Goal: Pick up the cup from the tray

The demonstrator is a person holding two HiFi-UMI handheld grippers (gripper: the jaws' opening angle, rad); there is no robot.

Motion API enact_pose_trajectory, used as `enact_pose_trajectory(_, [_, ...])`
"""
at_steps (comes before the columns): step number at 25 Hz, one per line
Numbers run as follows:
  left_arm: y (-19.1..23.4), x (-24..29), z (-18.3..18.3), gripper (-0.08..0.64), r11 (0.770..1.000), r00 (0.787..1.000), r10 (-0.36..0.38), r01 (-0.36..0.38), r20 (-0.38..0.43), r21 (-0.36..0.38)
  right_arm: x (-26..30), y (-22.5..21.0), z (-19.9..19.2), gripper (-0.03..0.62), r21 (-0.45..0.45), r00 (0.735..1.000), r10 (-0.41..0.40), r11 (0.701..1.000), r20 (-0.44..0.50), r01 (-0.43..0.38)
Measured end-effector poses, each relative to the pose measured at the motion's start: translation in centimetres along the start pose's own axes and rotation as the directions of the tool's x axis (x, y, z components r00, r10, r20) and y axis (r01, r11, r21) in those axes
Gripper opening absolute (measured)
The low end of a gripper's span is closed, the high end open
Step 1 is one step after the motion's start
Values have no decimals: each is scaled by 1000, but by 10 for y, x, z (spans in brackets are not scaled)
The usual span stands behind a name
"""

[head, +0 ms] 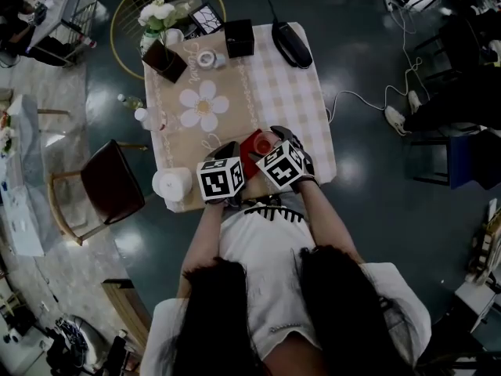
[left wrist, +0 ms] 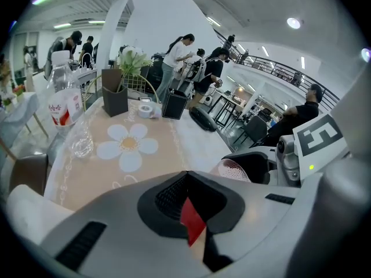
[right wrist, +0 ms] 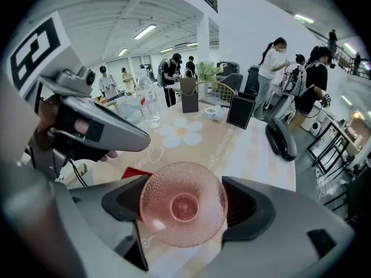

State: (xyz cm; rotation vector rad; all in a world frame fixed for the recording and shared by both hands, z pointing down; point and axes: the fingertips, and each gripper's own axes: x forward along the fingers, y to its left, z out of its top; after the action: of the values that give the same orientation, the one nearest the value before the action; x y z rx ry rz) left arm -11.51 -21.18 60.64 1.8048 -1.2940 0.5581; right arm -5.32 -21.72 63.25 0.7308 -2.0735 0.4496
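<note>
R gripper, i.e. right gripper (right wrist: pixel 184 206), is clenched on the cup (right wrist: pixel 174 184). The pink, pebbled glass sits betw. its two jaws, both pads pressed to its sides, round face turned toward the gripper's camera. The jaws stand about a cup's width apart, nothing else betw. them. A bit of the red tray (right wrist: pixel 135 172) shows just left of the cup and beyond the left jaw; can't tell if the cup is clear of it. L gripper, i.e. left gripper (left wrist: pixel 185 184), is just beside the right one, to its left. Its jaws are nearly closed, pinching the thin red edge of the tray. Both are low over the near edge of the worktop (head: pixel 290 92), w/ the flower mat (head: pixel 203 106) ahead of them.
</note>
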Motion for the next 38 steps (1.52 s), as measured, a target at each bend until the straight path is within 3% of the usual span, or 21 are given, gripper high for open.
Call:
enact_pose_trajectory(23, [-55, 31, -5, 8, 992, 994, -92, 96, -56, 84, -40, -60, -63, 402, 124, 989, -137, 982, -59, 143])
enact_pose_trajectory(38, [-60, 30, -14, 6, 992, 994, -84, 90, -74, 86, -46, -74, -100, 402, 156, 983, -159, 973, -94, 172])
